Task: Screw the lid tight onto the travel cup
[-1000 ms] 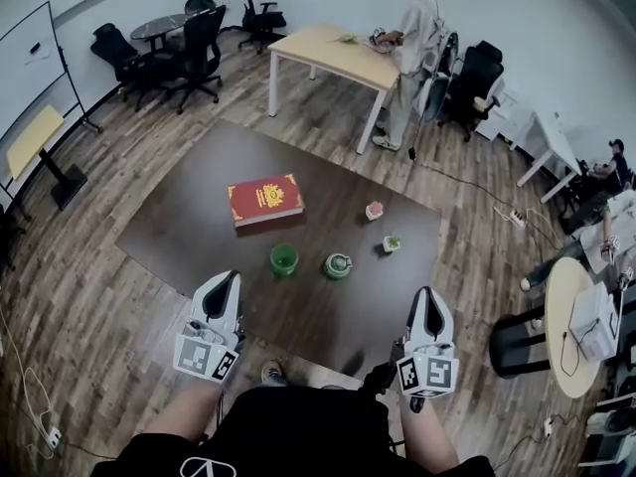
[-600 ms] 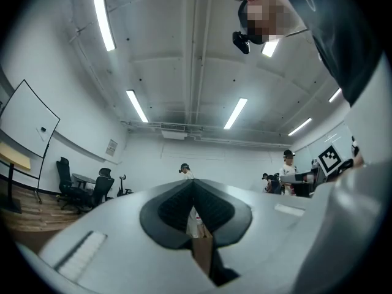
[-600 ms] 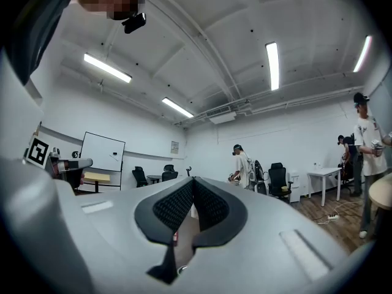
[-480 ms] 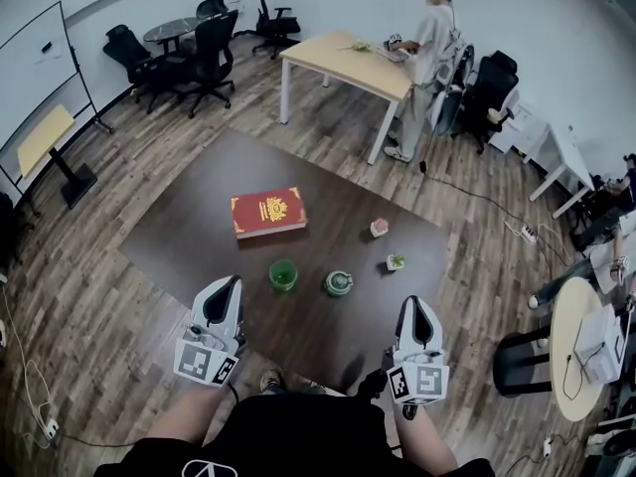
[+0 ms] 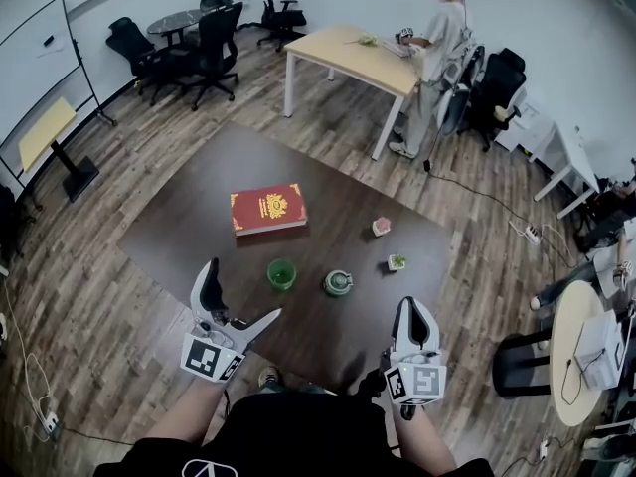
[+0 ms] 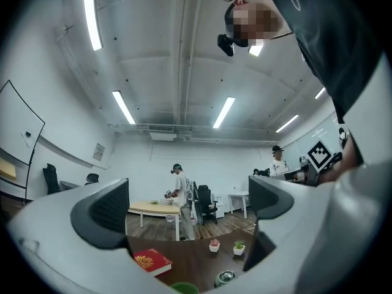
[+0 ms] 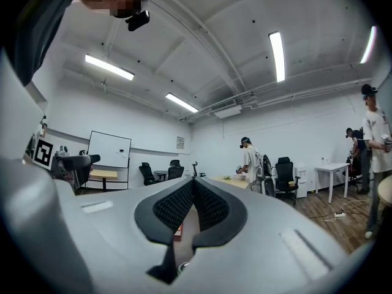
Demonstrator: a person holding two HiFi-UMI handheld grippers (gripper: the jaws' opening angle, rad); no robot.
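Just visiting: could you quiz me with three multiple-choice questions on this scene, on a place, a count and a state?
1. Head view: where is the lid from the cup? A left; B right; C on it.
2. How many potted plants are on the table? A one; B two; C four.
3. Which is open? A left tool; B right tool; C both.
Answers: B, it lies apart at the cup's right. B, one pink, one green. A, its jaws have just been opening, nothing between them; the right's are shut.

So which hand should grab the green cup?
Left. The left tool has just been opening, nothing in it, and is nearer the green cup. The right tool is shut and farther off.
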